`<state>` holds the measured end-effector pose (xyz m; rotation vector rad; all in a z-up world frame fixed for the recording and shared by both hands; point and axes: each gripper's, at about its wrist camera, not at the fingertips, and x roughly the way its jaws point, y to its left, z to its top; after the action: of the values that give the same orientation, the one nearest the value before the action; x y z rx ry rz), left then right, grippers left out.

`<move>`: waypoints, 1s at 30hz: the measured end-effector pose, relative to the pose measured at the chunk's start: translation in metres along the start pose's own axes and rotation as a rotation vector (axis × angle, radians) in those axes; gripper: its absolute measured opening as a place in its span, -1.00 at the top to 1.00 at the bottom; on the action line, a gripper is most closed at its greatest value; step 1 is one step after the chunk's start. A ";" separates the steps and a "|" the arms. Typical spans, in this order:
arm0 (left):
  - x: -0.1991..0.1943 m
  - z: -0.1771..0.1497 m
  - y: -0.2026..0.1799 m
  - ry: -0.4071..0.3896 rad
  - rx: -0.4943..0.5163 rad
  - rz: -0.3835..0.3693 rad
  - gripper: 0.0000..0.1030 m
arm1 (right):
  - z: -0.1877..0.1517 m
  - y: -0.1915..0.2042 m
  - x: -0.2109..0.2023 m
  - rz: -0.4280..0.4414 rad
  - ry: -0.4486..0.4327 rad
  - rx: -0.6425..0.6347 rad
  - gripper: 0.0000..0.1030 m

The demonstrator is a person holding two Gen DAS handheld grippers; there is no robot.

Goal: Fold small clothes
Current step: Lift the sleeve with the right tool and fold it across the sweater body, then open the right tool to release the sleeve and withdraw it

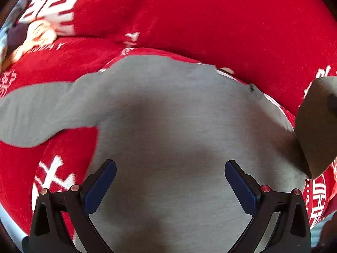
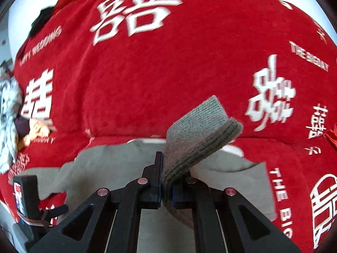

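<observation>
Right gripper (image 2: 166, 187): the jaws are closed on a ribbed cuff (image 2: 202, 135), a thick layered band of grey knit that is pinched between the pads and rises forward and to the right of them.

Left gripper (image 1: 170, 181): the jaws are spread wide and nothing is held; grey cloth is seen between and under the blue pads (image 1: 101, 187).

Garment (image 1: 179, 126): a small grey top is spread flat directly ahead of and beneath the left jaws, on a red blanket (image 1: 210, 21).

Sleeve (image 1: 42, 113): one sleeve is stretched out to the left of the left jaws, its long axis running roughly crosswise to them.

Deciding relation: the body of the top lies lengthwise away from both pairs of jaws; the lifted cuff is held by the right gripper, so the coming fold is judged to be carried from the right across toward the middle, while the left gripper is the nearer one to the flat sleeve.

Other gripper in the left view: a tan block at the right edge is seen over the garment's right side; whether it is the cuff or part of the right tool cannot be told.

Writing, mid distance: "THE BIG" is read to the right of the right jaws, the rest being cut off.

Writing, far: "THE BIGDAY" at upper right, "HAPPY WEDDING" at far left (blurred), and large white double-happiness characters (image 2: 134, 8) are printed on the blanket.
</observation>
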<state>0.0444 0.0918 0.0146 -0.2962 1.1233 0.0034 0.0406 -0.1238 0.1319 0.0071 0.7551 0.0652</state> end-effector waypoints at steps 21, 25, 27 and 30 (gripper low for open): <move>-0.011 -0.024 0.091 -0.012 -0.167 0.015 -1.00 | -0.059 0.115 0.080 0.201 0.275 -0.116 0.70; -0.022 -0.030 0.108 -0.038 -0.235 0.021 -1.00 | -0.052 0.117 0.064 0.335 0.270 -0.106 -0.11; -0.029 -0.031 0.114 -0.051 -0.258 0.031 -1.00 | -0.041 0.112 0.049 0.421 0.243 -0.082 -0.13; -0.039 -0.027 0.107 -0.074 -0.241 0.066 -1.00 | -0.022 0.086 0.024 0.428 0.177 -0.058 -0.15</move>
<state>-0.0125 0.1940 0.0137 -0.4696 1.0592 0.2080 0.0383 -0.0366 0.1016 0.1089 0.9188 0.5009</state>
